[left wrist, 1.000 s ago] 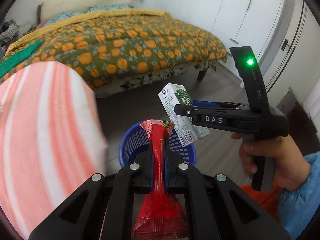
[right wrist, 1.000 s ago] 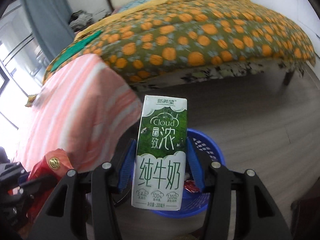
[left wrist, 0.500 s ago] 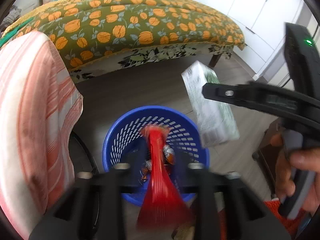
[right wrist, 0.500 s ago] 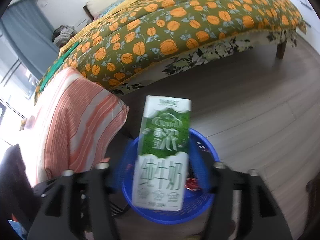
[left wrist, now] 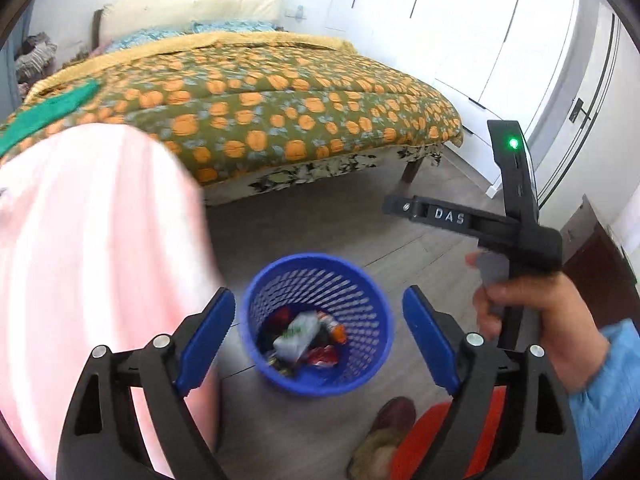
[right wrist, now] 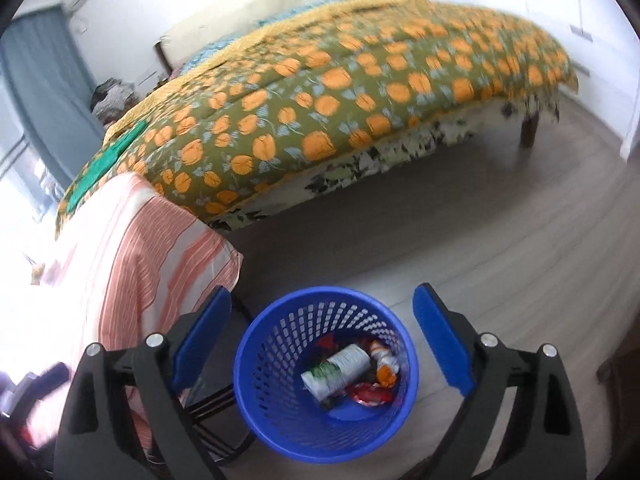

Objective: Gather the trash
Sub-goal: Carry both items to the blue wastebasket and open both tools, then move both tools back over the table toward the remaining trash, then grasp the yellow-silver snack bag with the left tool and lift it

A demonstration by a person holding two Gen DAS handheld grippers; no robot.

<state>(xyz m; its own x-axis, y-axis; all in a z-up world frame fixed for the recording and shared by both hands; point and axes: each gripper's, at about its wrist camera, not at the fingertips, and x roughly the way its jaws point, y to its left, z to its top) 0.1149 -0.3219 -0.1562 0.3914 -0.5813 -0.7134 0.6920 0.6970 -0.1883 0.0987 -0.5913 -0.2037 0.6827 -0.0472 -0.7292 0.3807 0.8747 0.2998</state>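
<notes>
A blue mesh waste basket [left wrist: 362, 376] [right wrist: 276, 420] stands on the wood floor. A green-and-white milk carton [left wrist: 297, 336] [right wrist: 336, 372] and a red wrapper [left wrist: 323, 356] [right wrist: 370, 394] lie inside it with other scraps. My left gripper [left wrist: 318, 340] is open and empty, above the basket. My right gripper [right wrist: 322, 342] is open and empty, also above the basket; in the left wrist view it [left wrist: 460, 216] shows from the side at the right, held in a hand.
A table under a pink striped cloth [left wrist: 92, 260] [right wrist: 132, 264] stands left of the basket. A bed with an orange-patterned quilt [left wrist: 260, 112] [right wrist: 340, 100] lies behind. White wardrobes [left wrist: 460, 32] line the right wall. A shoe [left wrist: 384, 436] is near the bottom.
Both grippers opened. The red wrapper left my left gripper and the milk carton left my right gripper; both now lie in the blue basket.
</notes>
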